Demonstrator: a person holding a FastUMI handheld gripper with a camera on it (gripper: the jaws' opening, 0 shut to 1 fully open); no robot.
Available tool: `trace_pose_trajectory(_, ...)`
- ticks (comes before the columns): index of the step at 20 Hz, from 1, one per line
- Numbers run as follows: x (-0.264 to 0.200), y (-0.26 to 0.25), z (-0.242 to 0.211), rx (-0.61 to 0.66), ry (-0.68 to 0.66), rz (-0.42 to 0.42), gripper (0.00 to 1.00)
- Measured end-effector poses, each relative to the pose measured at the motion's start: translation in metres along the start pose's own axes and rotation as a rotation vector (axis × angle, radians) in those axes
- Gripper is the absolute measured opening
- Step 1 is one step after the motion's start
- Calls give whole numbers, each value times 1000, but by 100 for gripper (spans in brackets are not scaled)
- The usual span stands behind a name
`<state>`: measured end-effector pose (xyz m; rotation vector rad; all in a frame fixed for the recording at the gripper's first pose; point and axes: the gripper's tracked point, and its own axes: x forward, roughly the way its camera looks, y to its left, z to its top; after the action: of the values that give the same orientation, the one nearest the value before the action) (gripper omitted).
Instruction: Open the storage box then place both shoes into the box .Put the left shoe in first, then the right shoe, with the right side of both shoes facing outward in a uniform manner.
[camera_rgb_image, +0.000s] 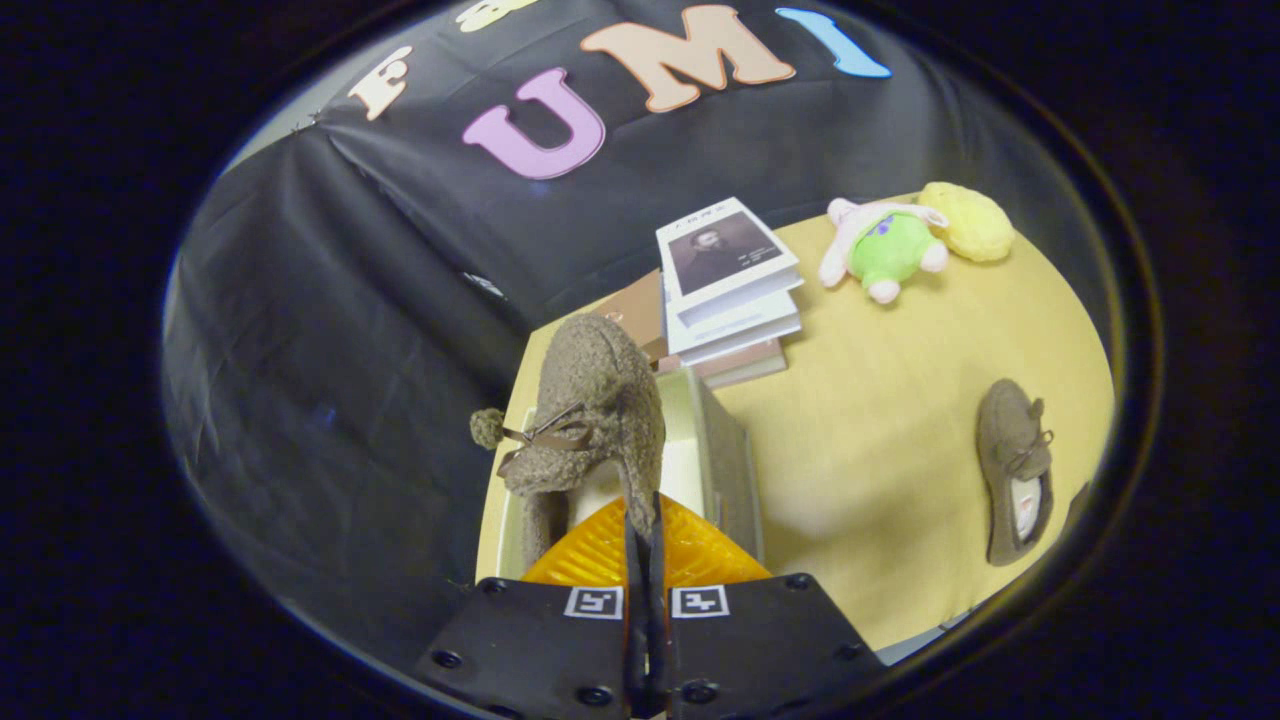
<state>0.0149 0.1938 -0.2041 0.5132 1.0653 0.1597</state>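
Your tool (641, 520) pinching a shoe (590, 410) above the open box (725, 450), box inside hidden, second shoe (1015, 470) right on counter (880, 420).

Dim, even light; soft shadows; fisheye bending at edges.

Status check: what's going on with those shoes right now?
Fingers shut on brown shoe, held over open storage box. Second shoe waits on table. Books beyond box, not blocking.

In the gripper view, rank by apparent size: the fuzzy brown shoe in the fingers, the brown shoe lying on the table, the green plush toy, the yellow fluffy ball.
1. Held fuzzy brown shoe, though nearness inflates it.
2. Brown shoe on the table.
3. Green plush toy.
4. Yellow fluffy ball.
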Motion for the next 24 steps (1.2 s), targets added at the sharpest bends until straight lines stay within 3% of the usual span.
trace_pose_trajectory(12, 87, 25, -72, -103, 174, -102, 4)
trace_pose_trajectory(20, 116, 17, -98, -202, 262, -166, 4)
trace_pose_trajectory(23, 120, 15, -113, -270, 306, -171, 8)
trace_pose_trajectory(24, 119, 17, -116, -284, 319, -154, 18)
